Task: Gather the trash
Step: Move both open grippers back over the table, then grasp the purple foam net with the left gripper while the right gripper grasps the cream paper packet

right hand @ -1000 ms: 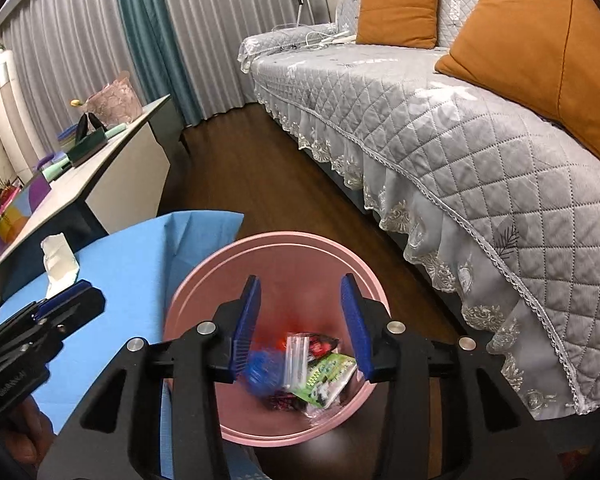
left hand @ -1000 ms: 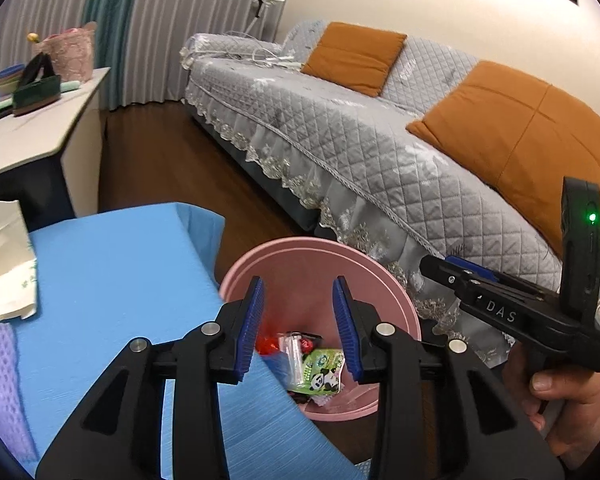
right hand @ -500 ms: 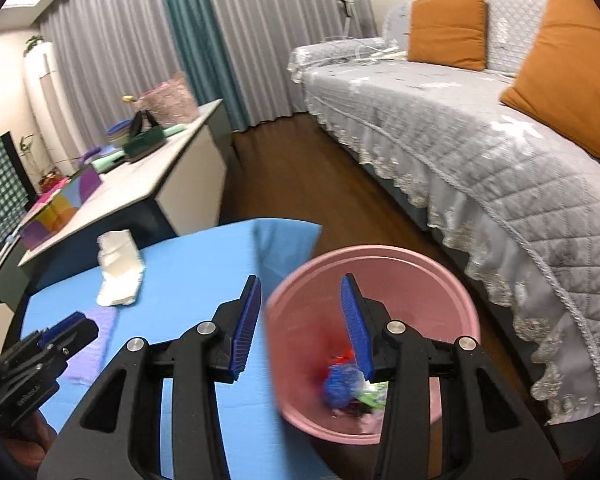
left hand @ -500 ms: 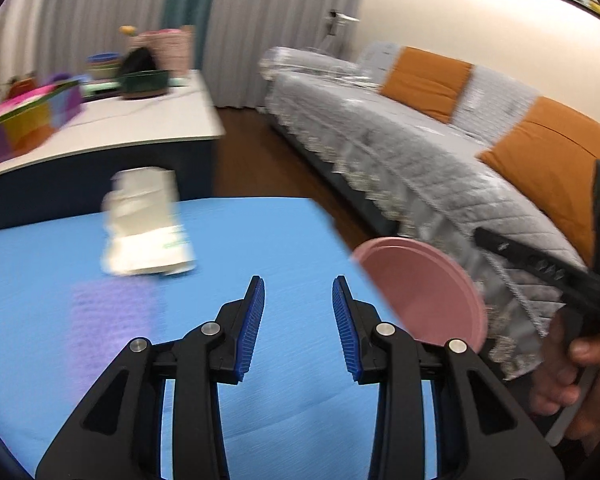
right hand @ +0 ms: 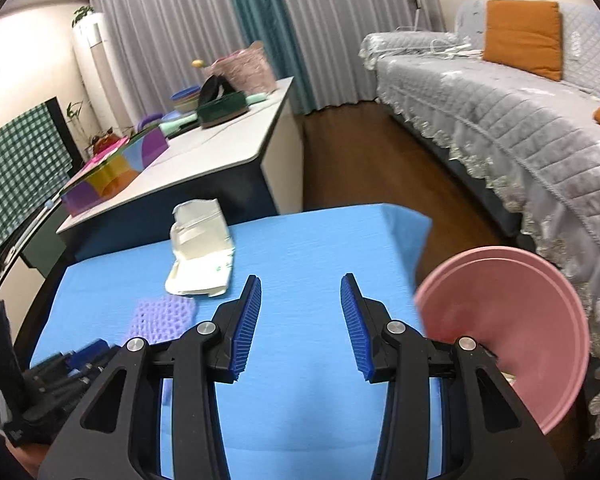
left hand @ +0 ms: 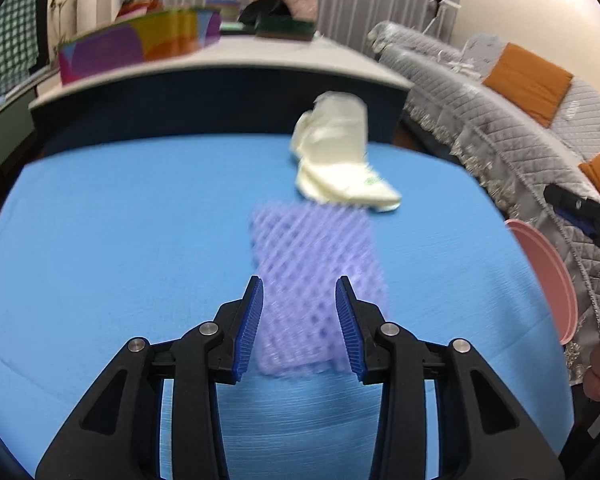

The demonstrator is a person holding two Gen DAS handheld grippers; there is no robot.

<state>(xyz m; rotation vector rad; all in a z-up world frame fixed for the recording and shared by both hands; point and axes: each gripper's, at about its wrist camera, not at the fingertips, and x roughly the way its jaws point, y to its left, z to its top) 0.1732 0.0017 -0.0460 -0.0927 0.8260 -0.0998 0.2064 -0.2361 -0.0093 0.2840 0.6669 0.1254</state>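
Observation:
A purple foam net (left hand: 316, 276) lies flat on the blue table (left hand: 120, 240). Just behind it sits a crumpled white packet (left hand: 340, 160). My left gripper (left hand: 299, 320) hovers over the near part of the net. Its jaws are opening, and the net shows between them, but the pads do not press on it. Farther right, my right gripper (right hand: 300, 324) stands open over bare blue cloth with nothing in it. From there the packet (right hand: 200, 256) and the net (right hand: 164, 316) lie to the left. The pink bin (right hand: 508, 328) stands off the table's right edge.
A white-topped desk (right hand: 228, 140) behind the table carries a colourful box (right hand: 108, 180), a green basket and other items. A grey quilted sofa (right hand: 500, 112) with orange cushions runs along the right. Brown wood floor (right hand: 360, 160) lies between them.
Both grippers have swung left from over the pink bin to over the blue table. The purple net now lies under the left gripper, whose jaws stand slightly wider.

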